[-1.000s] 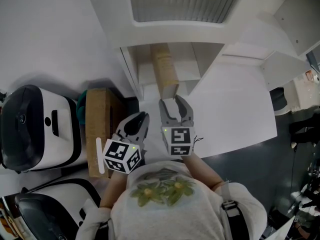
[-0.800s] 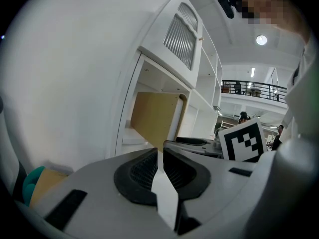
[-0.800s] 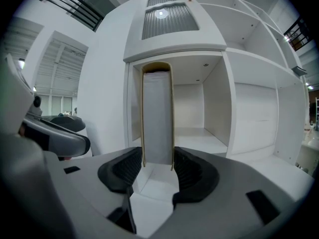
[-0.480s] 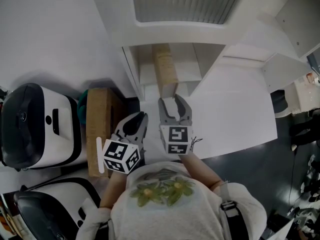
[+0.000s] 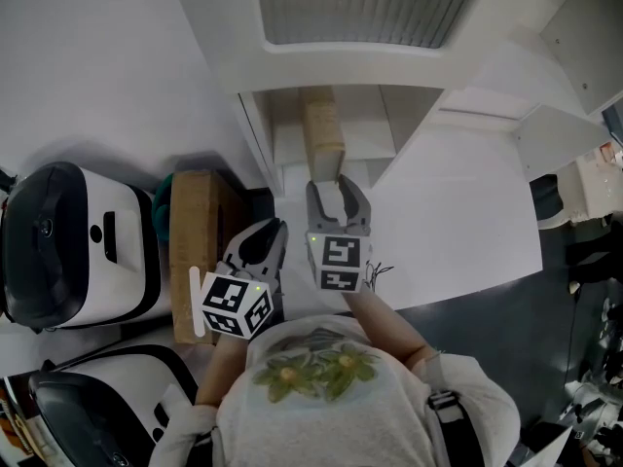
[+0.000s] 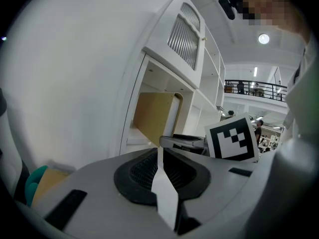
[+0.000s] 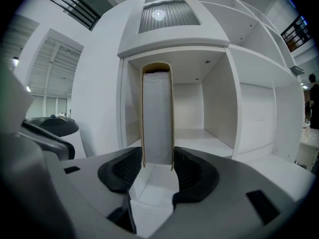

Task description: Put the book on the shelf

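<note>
Head view, contents by size. Shelf (image 5: 292, 66): white unit with an open compartment at its lower middle, holding nothing but the book. Two white machines (image 5: 68, 246): left of the box, clear of the work. Box (image 5: 200, 251): brown card, between the machines and the shelf. Book (image 5: 323, 129): tan covers, standing on edge, its far part inside the compartment close to the left wall, its near end projecting past the front edge. The right gripper view shows it upright, page block facing the camera. Right gripper (image 5: 338, 195): jaws wide and clamped on the book's near end, one pad on each cover. Left gripper (image 5: 263, 243): jaws drawn together on nothing, idle just beside the box, apart from the book. Step in hand, as judged: seating the book. Handling note: push straight along the compartment floor. Keep the book vertical and parallel to the left wall so the cover does not scrape it. Let go only once the near end is past the front edge, then draw the jaws back level to avoid tipping it.
</note>
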Tool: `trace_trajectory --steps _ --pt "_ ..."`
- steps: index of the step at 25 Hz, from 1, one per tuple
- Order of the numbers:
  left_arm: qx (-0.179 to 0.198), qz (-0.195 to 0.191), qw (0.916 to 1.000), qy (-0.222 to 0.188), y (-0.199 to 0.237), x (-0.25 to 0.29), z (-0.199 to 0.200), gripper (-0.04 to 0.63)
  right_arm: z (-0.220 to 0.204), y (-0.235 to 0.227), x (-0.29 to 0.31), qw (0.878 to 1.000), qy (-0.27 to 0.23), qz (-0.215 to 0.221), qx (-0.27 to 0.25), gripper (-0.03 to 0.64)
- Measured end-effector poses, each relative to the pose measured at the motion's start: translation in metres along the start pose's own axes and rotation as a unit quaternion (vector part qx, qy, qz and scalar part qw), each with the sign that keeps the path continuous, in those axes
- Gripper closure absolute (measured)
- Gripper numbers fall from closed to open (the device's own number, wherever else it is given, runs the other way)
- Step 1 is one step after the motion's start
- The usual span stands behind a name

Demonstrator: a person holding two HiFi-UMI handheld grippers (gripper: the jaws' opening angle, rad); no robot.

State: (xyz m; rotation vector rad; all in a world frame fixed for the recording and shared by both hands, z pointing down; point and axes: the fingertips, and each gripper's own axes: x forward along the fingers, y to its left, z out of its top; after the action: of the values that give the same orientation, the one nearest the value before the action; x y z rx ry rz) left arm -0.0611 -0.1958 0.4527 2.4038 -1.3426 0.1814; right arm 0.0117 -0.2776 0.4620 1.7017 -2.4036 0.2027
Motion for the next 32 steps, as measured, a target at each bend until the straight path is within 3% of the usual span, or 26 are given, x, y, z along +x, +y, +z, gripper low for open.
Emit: trace_trajectory --steps 32 --pt "-0.004 -0.012 0.9998 0.015 0.010 0.015 -0.004 0.538 0.011 -0.006 0.051 1.000 -0.009 -0.017 0.004 0.396"
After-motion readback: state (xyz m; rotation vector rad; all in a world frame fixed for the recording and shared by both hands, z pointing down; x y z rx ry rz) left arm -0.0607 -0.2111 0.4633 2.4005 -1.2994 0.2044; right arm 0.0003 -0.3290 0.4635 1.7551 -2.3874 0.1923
